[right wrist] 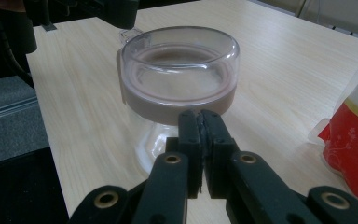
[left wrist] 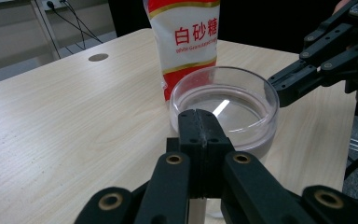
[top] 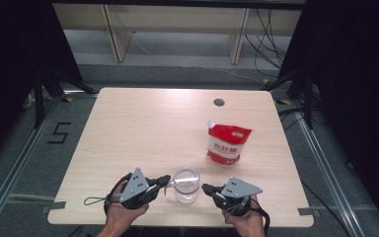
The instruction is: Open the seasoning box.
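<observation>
A clear glass cup (top: 186, 183) stands near the table's front edge, between my two grippers. My left gripper (top: 166, 180) lies just left of it, jaws shut with nothing between them, its tips (left wrist: 199, 122) close to the cup's rim (left wrist: 223, 105). My right gripper (top: 206, 188) lies just right of the cup, also shut and empty, its tips (right wrist: 200, 122) a short way from the glass (right wrist: 182, 70). A red and white sugar pouch (top: 228, 143) stands upright behind the cup to the right, and it rises behind the cup as the pouch (left wrist: 186, 39) in the left gripper view.
The light wooden table (top: 143, 133) has a round cable hole (top: 219, 102) near its far edge. The pouch's red corner (right wrist: 354, 158) is at the right of the right gripper view. Dark floor and shelving lie beyond the table.
</observation>
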Demonstrator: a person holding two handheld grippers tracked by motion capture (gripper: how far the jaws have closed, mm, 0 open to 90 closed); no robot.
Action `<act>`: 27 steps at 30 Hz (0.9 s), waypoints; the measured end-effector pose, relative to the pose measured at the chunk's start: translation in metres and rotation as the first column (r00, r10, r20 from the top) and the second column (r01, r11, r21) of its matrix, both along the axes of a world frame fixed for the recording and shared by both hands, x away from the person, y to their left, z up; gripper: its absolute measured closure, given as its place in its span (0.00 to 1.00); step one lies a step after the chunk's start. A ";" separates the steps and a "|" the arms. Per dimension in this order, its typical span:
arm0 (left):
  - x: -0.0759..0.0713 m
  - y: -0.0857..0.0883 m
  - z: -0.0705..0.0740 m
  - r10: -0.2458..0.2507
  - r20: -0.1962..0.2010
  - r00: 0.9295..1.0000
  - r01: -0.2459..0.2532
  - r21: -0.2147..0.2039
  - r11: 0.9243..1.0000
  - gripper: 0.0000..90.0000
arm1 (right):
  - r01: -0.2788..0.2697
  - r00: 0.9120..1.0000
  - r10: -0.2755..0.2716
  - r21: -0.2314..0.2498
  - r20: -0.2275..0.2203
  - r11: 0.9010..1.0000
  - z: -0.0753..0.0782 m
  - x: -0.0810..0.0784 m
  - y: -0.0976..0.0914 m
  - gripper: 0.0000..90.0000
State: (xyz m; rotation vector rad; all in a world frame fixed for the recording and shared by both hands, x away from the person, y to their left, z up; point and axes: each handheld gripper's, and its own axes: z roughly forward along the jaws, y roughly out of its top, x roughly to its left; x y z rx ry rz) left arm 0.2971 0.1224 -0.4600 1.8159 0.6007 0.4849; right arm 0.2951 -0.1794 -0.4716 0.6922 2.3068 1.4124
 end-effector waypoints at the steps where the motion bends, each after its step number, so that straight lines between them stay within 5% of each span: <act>1: -0.001 0.000 0.000 0.000 -0.001 1.000 0.000 0.000 1.000 0.99 | 0.002 1.000 -0.002 0.001 -0.002 1.000 0.000 0.000 0.000 0.98; 8: -0.001 0.000 -0.003 0.000 0.005 1.000 0.000 -0.011 1.000 0.99 | -0.002 1.000 0.002 -0.001 0.003 1.000 0.000 0.000 0.000 0.98; 11: -0.002 0.002 -0.003 0.009 0.013 1.000 -0.009 0.018 1.000 0.99 | -0.004 1.000 0.004 0.001 0.002 1.000 0.001 0.000 -0.001 0.98; 21: -0.001 0.002 -0.005 0.003 0.011 1.000 -0.003 -0.014 1.000 0.99 | -0.009 1.000 0.008 0.036 0.018 0.999 0.007 0.002 0.004 0.99; 27: -0.001 0.003 -0.004 -0.006 0.015 1.000 0.006 0.010 1.000 0.99 | -0.030 0.999 0.028 0.049 0.041 0.998 0.015 0.006 0.009 0.99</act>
